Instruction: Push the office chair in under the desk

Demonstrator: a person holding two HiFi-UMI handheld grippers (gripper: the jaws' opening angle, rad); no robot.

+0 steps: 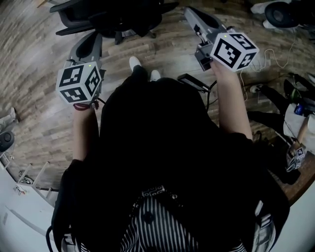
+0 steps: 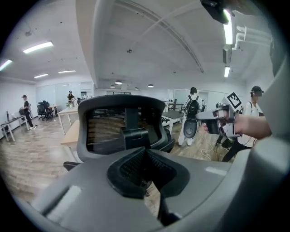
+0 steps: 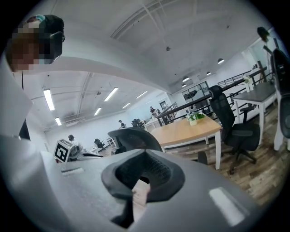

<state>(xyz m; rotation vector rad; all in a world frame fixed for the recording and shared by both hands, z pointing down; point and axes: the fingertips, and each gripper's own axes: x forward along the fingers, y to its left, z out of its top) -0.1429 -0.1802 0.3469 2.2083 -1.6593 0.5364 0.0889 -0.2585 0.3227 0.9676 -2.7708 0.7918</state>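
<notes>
The black office chair (image 1: 109, 15) stands on the wood floor just ahead of both grippers, apart from them. In the left gripper view its grey-framed mesh back (image 2: 121, 127) fills the middle. A pale wooden desk (image 3: 188, 129) with white legs stands behind the chair (image 3: 132, 137) in the right gripper view. My left gripper (image 1: 92, 38) is shut and empty and points at the chair. Further right, my right gripper (image 1: 190, 12) is likewise shut with nothing in it. Each gripper's own view shows its jaws closed, the left (image 2: 147, 183) and the right (image 3: 138, 186).
A second black chair (image 3: 232, 121) stands at the desk's far side. Cables (image 1: 268, 55) and bags lie on the floor at the right, beside a brown tabletop edge (image 1: 301, 183). White furniture (image 1: 15, 206) is at lower left. Several people stand far off in the room (image 2: 192, 103).
</notes>
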